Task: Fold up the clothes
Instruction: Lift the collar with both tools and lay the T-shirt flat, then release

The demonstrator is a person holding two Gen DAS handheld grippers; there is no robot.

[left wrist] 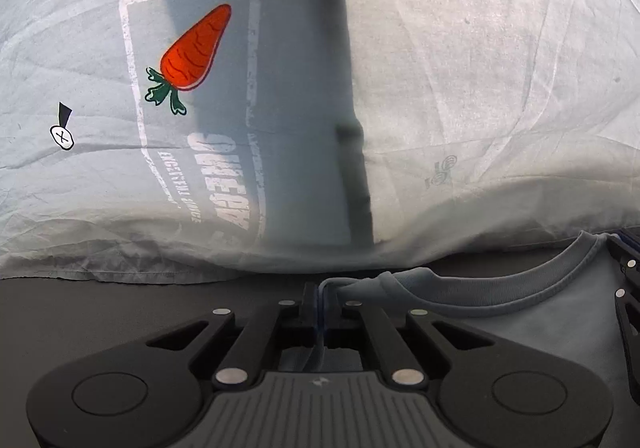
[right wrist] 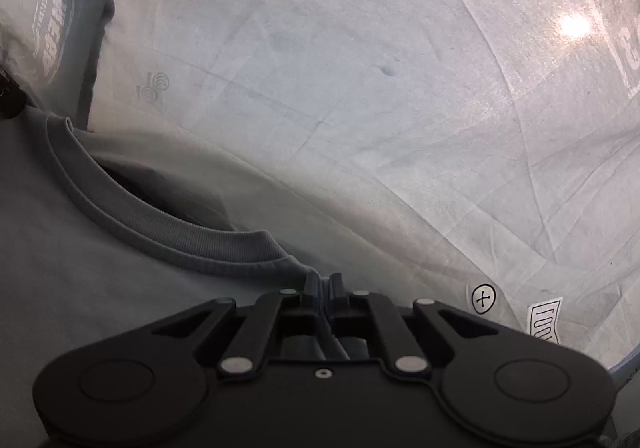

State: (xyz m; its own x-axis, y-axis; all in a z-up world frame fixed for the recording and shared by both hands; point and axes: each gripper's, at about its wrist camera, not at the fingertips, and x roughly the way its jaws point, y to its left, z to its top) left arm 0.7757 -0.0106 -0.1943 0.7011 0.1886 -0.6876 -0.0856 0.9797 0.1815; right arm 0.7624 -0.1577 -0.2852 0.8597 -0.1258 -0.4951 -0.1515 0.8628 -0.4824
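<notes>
Both claws, left (left wrist: 322,302) & right (right wrist: 325,290), were clamped on the T-shirt (left wrist: 460,88) beside its collar (right wrist: 168,236); best kept level w/ even tension so the fold lands square.
</notes>
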